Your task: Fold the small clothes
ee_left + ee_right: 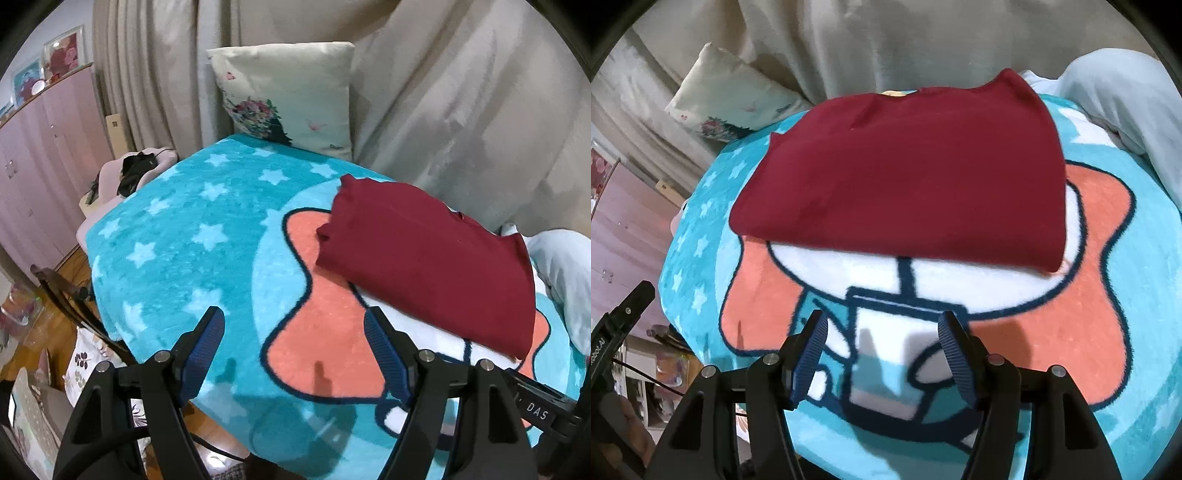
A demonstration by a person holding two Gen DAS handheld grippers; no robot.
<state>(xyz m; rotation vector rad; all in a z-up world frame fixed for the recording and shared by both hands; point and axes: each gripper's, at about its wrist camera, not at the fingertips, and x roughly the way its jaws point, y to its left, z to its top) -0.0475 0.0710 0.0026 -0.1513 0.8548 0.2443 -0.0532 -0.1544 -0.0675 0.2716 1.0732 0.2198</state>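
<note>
A dark red garment [428, 266] [908, 173] lies folded into a flat rectangle on a turquoise cartoon blanket [192, 236] [1108, 332]. My left gripper [293, 325] hovers open over the blanket, short of the garment's near left edge, with nothing between its blue pads. My right gripper [882, 328] also stands open and empty, just in front of the garment's near edge. The left gripper's black finger [631, 299] shows at the left edge of the right wrist view. A small yellow tag [895, 93] peeks out at the garment's far edge.
A cream cushion [288, 96] leans against beige drapes [461, 92] behind the blanket. Pale blue fabric [1126, 96] [569, 273] lies to the right of the garment. Pink cabinets [40, 166], a dark chair frame [70, 295] and floor clutter are to the left.
</note>
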